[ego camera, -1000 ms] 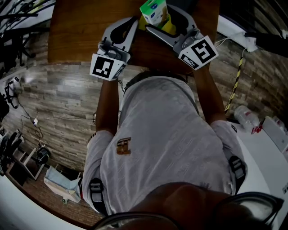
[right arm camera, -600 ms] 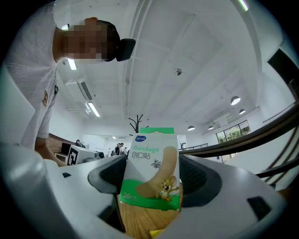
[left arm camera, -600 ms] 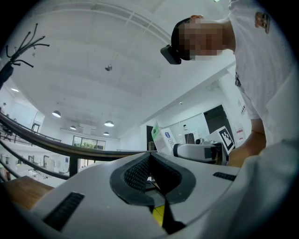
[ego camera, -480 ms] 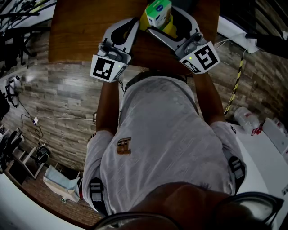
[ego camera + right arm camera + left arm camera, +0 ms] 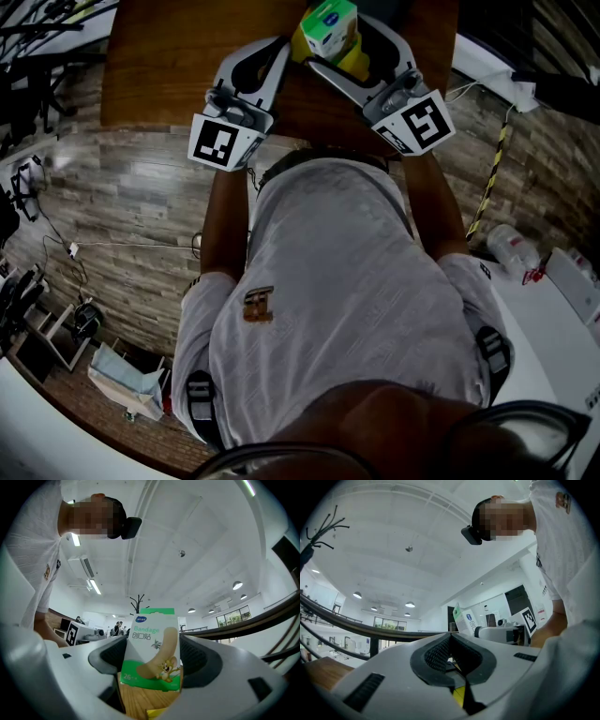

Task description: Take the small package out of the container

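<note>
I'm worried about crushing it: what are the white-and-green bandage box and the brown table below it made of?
The white-and-green bandage box: seemingly thin printed cardboard, slightly glossy, with crisp folded edges. The brown table: wood or veneer, matte, grain lines showing.

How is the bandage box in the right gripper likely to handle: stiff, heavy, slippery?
The bandage box looks like thin printed card, so probably light and fairly stiff, though hard squeezing could dent it. Its faces seem glossy; the right gripper clamps its narrow sides, so it might twist or slip if swung quickly.
</note>
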Demonstrator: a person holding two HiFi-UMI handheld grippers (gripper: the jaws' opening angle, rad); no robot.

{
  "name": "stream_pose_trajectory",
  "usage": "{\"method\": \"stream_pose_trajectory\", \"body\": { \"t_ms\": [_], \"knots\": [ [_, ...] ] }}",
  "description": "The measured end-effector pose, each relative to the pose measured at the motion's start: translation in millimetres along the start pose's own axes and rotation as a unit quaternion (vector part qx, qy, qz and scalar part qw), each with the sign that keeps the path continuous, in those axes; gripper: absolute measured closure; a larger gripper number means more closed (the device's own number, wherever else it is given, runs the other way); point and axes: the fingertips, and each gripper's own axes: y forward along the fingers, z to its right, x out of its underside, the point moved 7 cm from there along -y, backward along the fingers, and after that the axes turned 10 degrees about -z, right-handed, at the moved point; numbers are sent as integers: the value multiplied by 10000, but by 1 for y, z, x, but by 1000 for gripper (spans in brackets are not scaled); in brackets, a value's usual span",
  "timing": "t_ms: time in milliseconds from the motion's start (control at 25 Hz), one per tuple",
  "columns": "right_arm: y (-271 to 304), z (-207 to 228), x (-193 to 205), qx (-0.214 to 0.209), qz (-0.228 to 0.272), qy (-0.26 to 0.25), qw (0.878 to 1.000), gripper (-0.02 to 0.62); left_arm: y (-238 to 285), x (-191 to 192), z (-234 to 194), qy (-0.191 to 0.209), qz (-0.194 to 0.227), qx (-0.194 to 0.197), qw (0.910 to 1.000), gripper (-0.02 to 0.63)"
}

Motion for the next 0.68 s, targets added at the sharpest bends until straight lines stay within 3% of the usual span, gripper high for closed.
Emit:
{"method": "stream_pose_trajectory", "body": {
  "t_ms": [680],
  "knots": [
    [-1,-3,0,-99,-12,-6,9999,264,-3,-1,3,-2,3,-48,10000,588]
  ]
}}
